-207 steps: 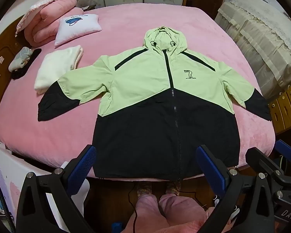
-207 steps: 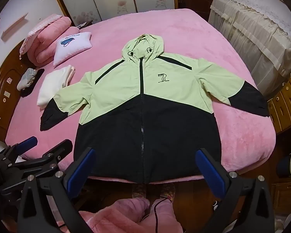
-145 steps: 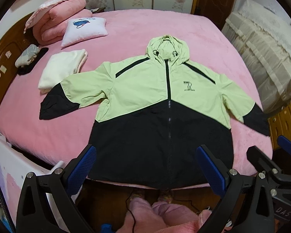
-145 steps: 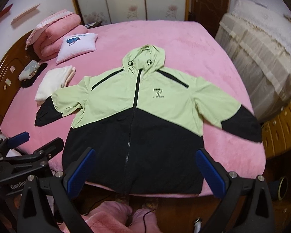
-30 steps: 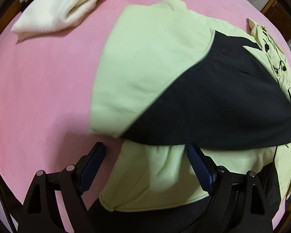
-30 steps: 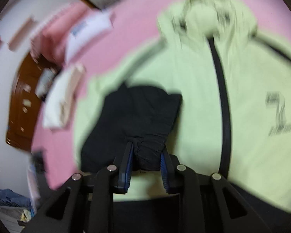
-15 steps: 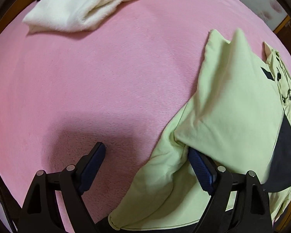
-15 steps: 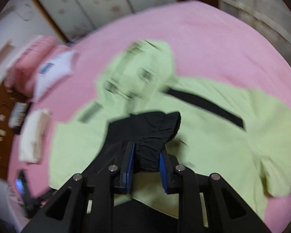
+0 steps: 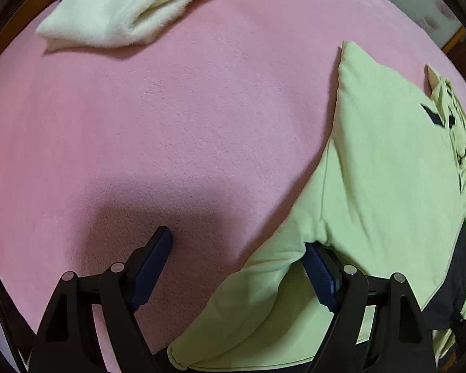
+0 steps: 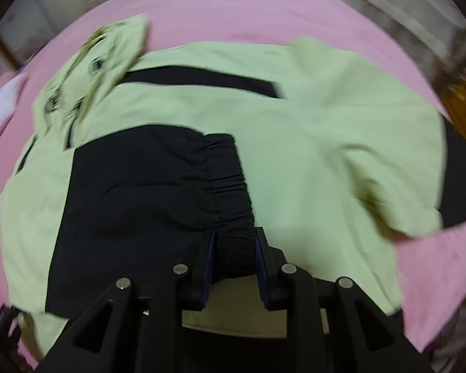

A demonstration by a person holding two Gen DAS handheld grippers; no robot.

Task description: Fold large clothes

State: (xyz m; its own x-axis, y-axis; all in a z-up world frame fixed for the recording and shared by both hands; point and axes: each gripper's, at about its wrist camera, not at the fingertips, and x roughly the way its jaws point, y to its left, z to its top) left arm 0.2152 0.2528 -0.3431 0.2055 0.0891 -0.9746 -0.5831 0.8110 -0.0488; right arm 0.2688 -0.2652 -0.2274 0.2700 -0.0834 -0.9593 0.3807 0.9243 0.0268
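Observation:
A light green and black hooded jacket (image 10: 310, 161) lies face up on the pink bed (image 9: 171, 130). Its left sleeve is folded across the chest, so the black cuff end (image 10: 226, 171) lies on the green front. My right gripper (image 10: 234, 248) is shut on that black cuff just above the jacket. My left gripper (image 9: 237, 259) is open low over the bed at the jacket's left side; its right finger (image 9: 318, 272) is tucked under the green fold (image 9: 388, 171) of the sleeve, its left finger (image 9: 153, 258) over bare bed. The hood (image 10: 102, 59) lies at the far left.
A folded cream towel (image 9: 139, 3) lies on the bed beyond the left gripper. The jacket's right sleeve (image 10: 388, 180) lies spread toward the bed's right edge. A cream-covered piece of furniture (image 10: 404, 6) stands past that edge.
The right gripper has carried the black cuff further across the jacket's chest. The left gripper has stayed at the sleeve fold, and the fold now lies flatter.

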